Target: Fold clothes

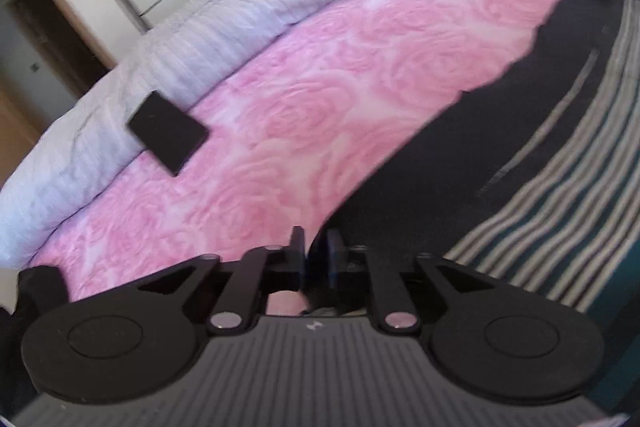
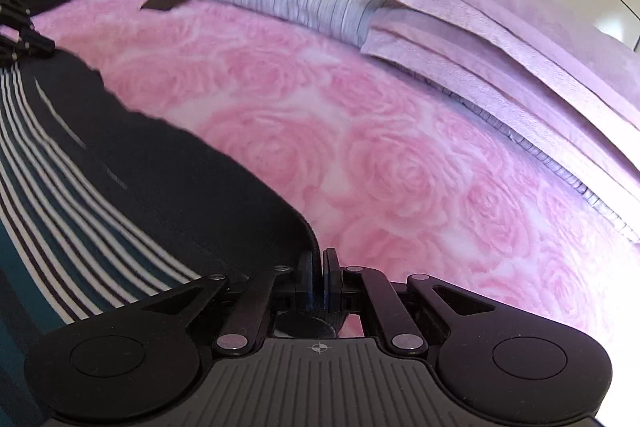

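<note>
Your striped garment, dark at its upper band with white and teal stripes below, lies spread across the pink rose bedspread, and you have it by two points on that dark edge. The right gripper has its jaws pressed nearly together on the dark hem where it runs down to the tips; the left gripper shows a narrow gap with dark cloth sitting in it, so it looks pinched on the same edge, though blur keeps that from being certain. The garment reads as a single flat layer with no crease visible, yet much of it lies outside both views, so this would fit either a piece laid out ready for folding or one being drawn over mid-fold. Beyond the garment's dark edge the bedspread is open and smooth, giving you broad room to carry cloth across. Farther past that edge a black phone rests where the bedspread meets the grey quilt, and stacked pink pillows bound the far side.
</note>
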`<state>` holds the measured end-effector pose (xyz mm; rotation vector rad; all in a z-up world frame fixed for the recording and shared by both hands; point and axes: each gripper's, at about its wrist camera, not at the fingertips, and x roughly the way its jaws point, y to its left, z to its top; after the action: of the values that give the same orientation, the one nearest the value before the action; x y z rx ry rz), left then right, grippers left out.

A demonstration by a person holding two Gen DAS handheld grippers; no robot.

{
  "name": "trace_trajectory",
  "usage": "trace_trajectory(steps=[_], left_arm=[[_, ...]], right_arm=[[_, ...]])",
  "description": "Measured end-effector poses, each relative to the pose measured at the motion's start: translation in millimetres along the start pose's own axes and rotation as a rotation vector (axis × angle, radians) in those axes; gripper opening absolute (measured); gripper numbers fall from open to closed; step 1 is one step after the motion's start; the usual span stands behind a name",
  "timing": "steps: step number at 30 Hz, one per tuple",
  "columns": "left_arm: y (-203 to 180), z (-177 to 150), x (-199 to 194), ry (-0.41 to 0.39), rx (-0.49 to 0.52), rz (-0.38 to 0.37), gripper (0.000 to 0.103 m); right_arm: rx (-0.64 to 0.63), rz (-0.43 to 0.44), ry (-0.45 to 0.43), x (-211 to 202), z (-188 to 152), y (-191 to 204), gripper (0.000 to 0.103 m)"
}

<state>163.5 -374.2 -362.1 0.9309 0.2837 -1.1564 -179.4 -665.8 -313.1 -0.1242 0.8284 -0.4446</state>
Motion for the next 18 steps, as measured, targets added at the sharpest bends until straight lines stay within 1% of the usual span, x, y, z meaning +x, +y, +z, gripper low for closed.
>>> trace_trajectory(steps=[1, 4, 6, 8, 9, 10, 12, 16, 18], left_arm=[[3.5, -1.0, -1.4, 0.014, -0.004, 0.032, 0.014], [13.8, -9.2, -14.1, 0.057, 0.011, 0.088, 0.014], [15.1, -16.5, -33.9, 0.071, 0.040, 0.105, 0.014], [14.6, -22.8, -57.9, 0.077, 0.050, 0.103, 0.015], [13.3, -26.7, -70.9, 0.076, 0.051, 0.099, 0.016], [10.6, -30.6, -83.3, 0.076, 0.055, 0.096, 0.018], [4.5, -37.8, -108.2, 0.069, 0.059, 0.088, 0.021], [-14.6, -49.3, -160.8, 0.035, 0.056, 0.069, 0.021], [-27.0, -54.1, -186.4, 0.015, 0.058, 0.047, 0.021]], right_arm=[[-0.004, -0.031, 0.006, -4.9, -0.2, -0.2, 0.005], [-0.015, -0.124, 0.024, -19.5, -0.6, -0.7, 0.014], [-0.019, -0.181, 0.034, -30.3, -1.1, -0.9, 0.017], [0.028, -0.170, 0.010, -57.6, -3.2, 2.3, 0.019], [0.037, -0.160, -0.002, -71.7, -3.6, 7.5, 0.025], [0.045, -0.147, -0.015, -85.9, -4.2, 13.9, 0.035], [0.036, -0.100, -0.052, -115.8, -9.2, 42.3, 0.050], [0.017, -0.004, -0.125, -175.5, -19.2, 99.3, 0.050], [0.006, 0.044, -0.161, -204.8, -24.5, 127.7, 0.050]])
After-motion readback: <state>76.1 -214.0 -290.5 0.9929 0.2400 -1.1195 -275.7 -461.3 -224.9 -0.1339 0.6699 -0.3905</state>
